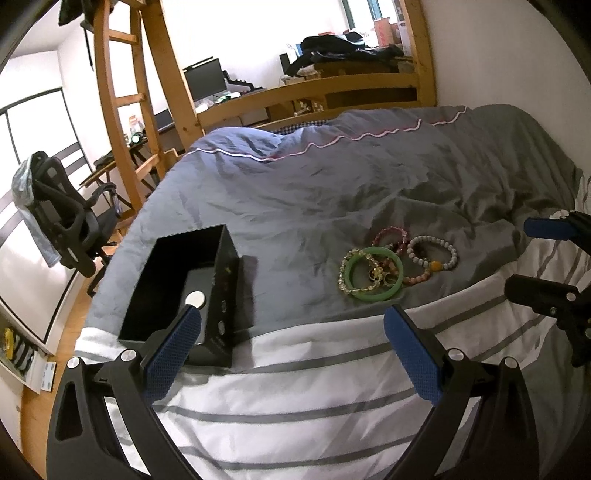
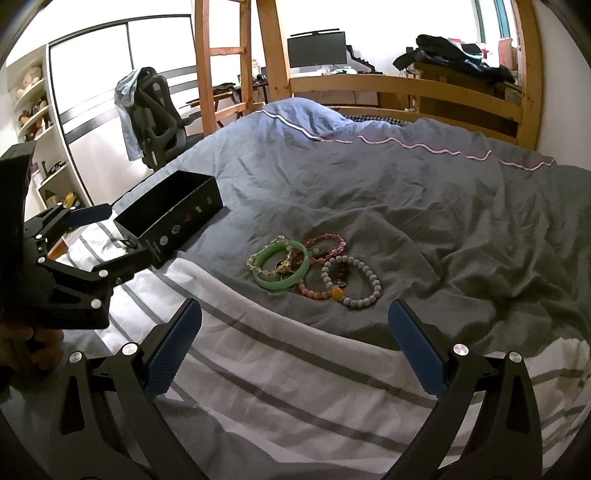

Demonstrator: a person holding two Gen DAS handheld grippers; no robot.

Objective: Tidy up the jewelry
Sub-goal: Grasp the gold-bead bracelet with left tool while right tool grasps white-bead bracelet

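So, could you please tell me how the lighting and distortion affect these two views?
Left wrist view: windows blown out white, bed frame bowed by the fisheye, bracelets evenly lit and sharp. Right wrist view: same glare behind the monitor, dark corners, box interior lost in shadow.

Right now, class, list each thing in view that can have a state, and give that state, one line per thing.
Black box: open, lid off, lying on the bed.
Green bangle: loose on the grey duvet, overlapped by a yellow bead bracelet.
White bead bracelet: lying flat, outside the box.
Pink bead bracelet: lying flat, outside the box.
Left gripper: open, empty.
Right gripper: open, empty.
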